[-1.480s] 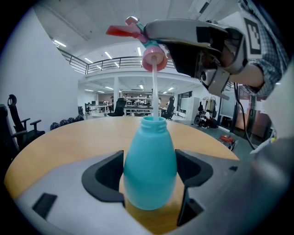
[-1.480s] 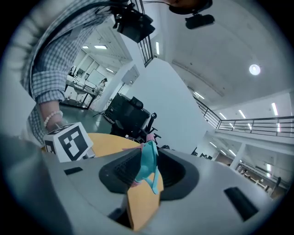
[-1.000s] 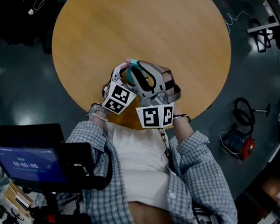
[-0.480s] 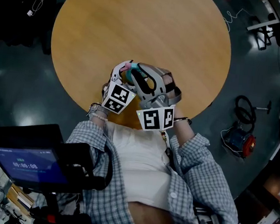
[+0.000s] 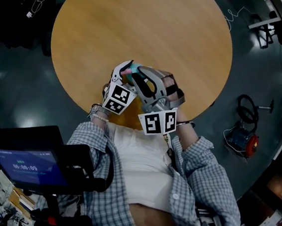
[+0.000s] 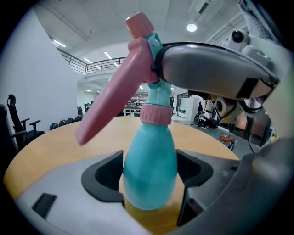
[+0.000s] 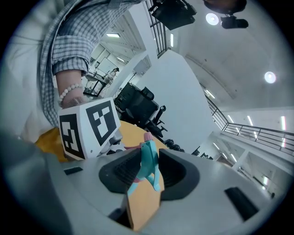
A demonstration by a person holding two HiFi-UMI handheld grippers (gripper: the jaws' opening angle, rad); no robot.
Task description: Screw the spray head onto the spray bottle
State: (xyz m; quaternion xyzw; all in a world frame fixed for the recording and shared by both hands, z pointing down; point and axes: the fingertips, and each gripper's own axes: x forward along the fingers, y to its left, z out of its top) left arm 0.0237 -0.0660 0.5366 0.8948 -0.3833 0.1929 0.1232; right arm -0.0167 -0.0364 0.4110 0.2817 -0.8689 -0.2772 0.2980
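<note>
A teal spray bottle [image 6: 151, 147] stands upright between the jaws of my left gripper [image 6: 150, 175], which is shut on its body. A pink collar [image 6: 155, 113] sits on its neck, under the spray head [image 6: 138, 50] with its long pink trigger. My right gripper [image 7: 149, 176] is shut on the teal spray head [image 7: 148, 158] from the side; its grey body [image 6: 216, 69] shows in the left gripper view. In the head view both grippers [image 5: 122, 74] [image 5: 138, 77] meet over the near edge of the round wooden table [image 5: 140, 24], with the spray head [image 5: 129, 71] barely showing between them.
A dark monitor [image 5: 28, 161] on a stand is at the lower left by the person's side. Cables and a small device [image 5: 239, 140] lie on the floor to the right. More cables [image 5: 40, 1] lie at the upper left.
The right gripper's marker cube has swung slightly down and toward the person, a small turn about the spray head. The left gripper and the bottle have stayed almost still.
</note>
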